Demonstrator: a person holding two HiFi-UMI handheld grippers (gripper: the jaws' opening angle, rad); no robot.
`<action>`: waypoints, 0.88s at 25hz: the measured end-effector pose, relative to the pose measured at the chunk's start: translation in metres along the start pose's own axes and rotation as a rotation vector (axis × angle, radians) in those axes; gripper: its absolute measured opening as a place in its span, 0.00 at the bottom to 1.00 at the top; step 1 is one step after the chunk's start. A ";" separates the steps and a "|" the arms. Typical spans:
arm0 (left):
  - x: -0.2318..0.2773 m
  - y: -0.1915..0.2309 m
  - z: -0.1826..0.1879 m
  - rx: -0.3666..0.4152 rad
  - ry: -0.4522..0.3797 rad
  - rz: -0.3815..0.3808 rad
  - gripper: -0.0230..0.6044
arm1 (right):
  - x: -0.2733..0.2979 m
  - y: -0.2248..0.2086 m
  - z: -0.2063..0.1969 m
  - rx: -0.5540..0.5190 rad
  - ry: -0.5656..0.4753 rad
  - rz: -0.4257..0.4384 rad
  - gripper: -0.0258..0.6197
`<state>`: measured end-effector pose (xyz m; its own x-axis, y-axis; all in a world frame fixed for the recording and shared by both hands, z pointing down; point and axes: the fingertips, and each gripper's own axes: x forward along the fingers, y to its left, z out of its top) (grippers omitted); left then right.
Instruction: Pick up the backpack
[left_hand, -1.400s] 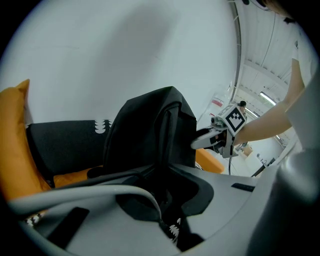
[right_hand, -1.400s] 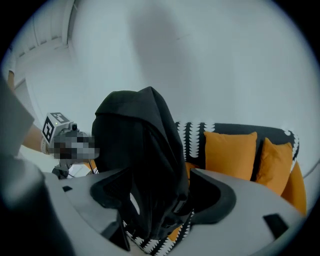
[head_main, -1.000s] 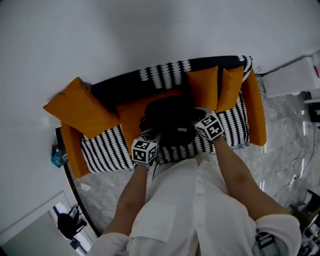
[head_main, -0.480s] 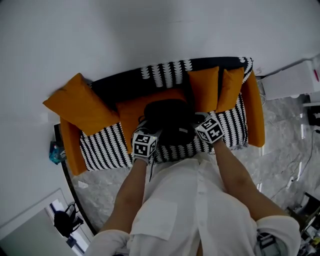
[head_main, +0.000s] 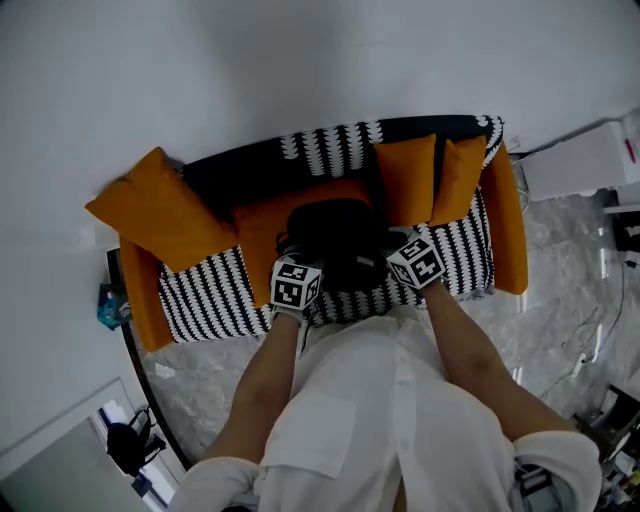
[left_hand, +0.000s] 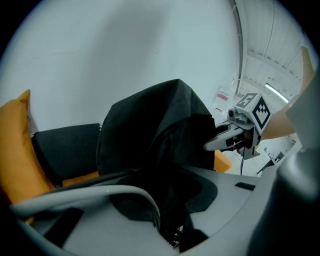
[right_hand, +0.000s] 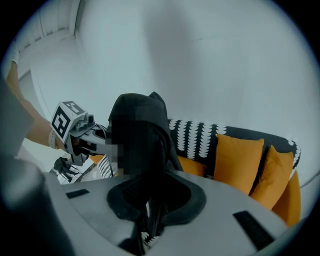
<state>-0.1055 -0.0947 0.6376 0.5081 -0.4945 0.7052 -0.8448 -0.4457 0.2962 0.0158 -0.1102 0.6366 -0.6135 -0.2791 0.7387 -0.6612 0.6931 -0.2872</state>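
A black backpack (head_main: 335, 232) stands upright on the middle seat of the sofa (head_main: 510, 230). My left gripper (head_main: 297, 268) is at its lower left side and my right gripper (head_main: 405, 248) at its lower right. In the left gripper view, black backpack fabric (left_hand: 150, 130) fills the gap of the left gripper (left_hand: 175, 197), whose jaws are closing on a fold of it. In the right gripper view, a black strap (right_hand: 152, 210) runs between the jaws of the right gripper (right_hand: 155, 200), which are closing and pinch it. Each gripper shows in the other's view: the right gripper (left_hand: 240, 127) and the left gripper (right_hand: 75, 132).
A large orange cushion (head_main: 160, 215) leans at the sofa's left end, and two more (head_main: 405, 178) stand right of the backpack. A black-and-white throw (head_main: 205, 295) covers the seat front. A white unit (head_main: 585, 155) stands to the right on the marble floor (head_main: 560, 320).
In the head view the left gripper's cube has shifted slightly up toward the backpack's lower left edge. The right gripper and the backpack have stayed put.
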 end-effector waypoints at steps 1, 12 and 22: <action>-0.001 -0.001 0.001 0.002 -0.001 -0.002 0.22 | -0.001 0.000 0.001 0.000 -0.002 -0.003 0.13; -0.017 -0.002 0.024 -0.002 -0.052 -0.017 0.11 | -0.010 0.006 0.033 -0.013 -0.067 -0.016 0.11; -0.041 -0.005 0.055 0.000 -0.147 -0.004 0.11 | -0.031 0.012 0.066 -0.031 -0.169 -0.014 0.10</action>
<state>-0.1130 -0.1134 0.5714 0.5306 -0.5964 0.6023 -0.8426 -0.4479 0.2990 -0.0014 -0.1369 0.5701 -0.6700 -0.3950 0.6285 -0.6582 0.7077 -0.2569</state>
